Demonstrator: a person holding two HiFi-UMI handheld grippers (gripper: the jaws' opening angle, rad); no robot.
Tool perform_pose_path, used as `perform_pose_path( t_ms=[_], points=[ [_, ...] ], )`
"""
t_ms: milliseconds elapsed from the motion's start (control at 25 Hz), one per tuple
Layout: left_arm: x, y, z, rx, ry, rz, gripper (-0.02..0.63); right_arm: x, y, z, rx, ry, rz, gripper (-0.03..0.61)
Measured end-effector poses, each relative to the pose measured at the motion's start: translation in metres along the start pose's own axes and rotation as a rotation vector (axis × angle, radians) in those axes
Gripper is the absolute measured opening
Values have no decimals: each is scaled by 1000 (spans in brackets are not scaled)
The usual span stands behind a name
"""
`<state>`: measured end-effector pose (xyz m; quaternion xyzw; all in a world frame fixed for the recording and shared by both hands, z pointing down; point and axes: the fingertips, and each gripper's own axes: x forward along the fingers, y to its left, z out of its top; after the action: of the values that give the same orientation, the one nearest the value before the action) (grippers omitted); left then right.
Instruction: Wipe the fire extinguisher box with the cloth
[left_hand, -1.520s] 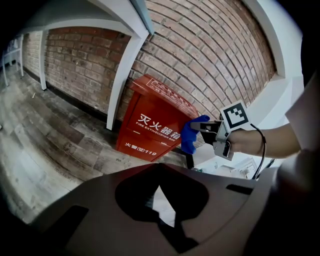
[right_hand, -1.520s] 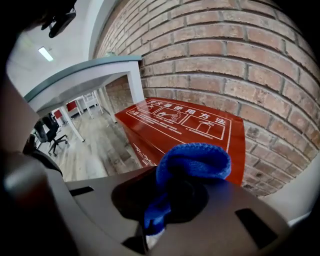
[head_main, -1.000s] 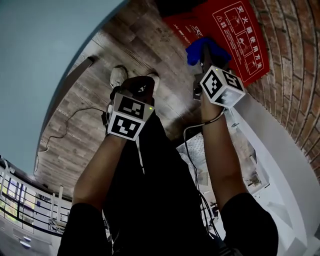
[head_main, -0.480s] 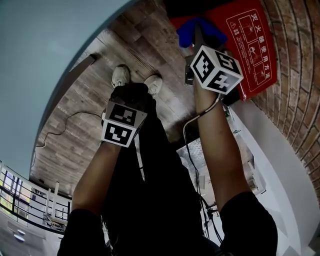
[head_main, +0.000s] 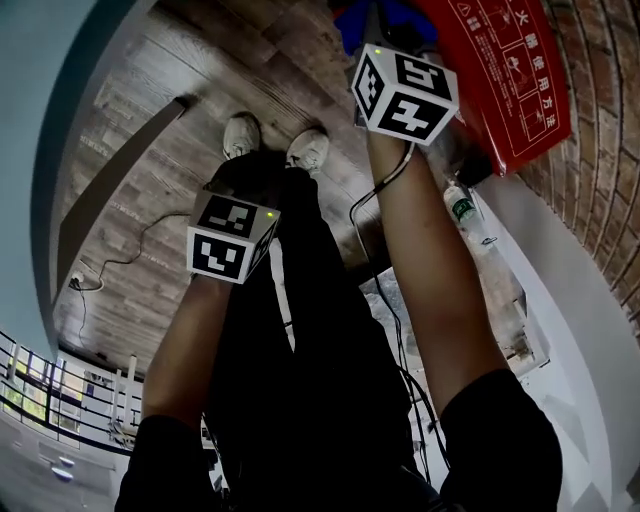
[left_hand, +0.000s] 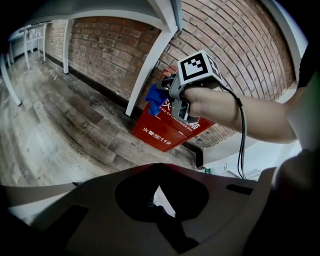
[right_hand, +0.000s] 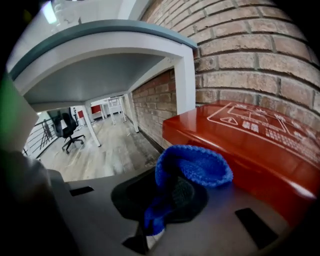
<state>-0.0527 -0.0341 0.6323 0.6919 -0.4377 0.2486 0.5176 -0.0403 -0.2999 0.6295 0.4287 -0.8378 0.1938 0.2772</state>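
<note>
Your right tool (right_hand: 150, 229) is clamped on the blue cloth (right_hand: 192, 167); the cloth bunches at the upper front edge of the red fire extinguisher box (right_hand: 260, 145); the box stands on the wooden floor (left_hand: 75, 125) against the brick wall (left_hand: 110, 55), just beside a white leg (left_hand: 150, 65); your left tool (left_hand: 159, 197) has its jaws together with nothing between them, well apart from the box.

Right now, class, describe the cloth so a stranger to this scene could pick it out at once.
Find the brick wall; a red fire extinguisher box stands at its foot. By the box's top edge, the right gripper pinches the cloth in its jaws: blue and knitted, against smooth red.
</note>
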Motion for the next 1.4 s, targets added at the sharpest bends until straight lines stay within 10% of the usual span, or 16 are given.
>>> perform_pose_path(
  t_ms=[1400],
  points=[
    [61,-43,-7,123,120,-87,-6,-139,-187,-198,220,329,-390,43]
  ],
)
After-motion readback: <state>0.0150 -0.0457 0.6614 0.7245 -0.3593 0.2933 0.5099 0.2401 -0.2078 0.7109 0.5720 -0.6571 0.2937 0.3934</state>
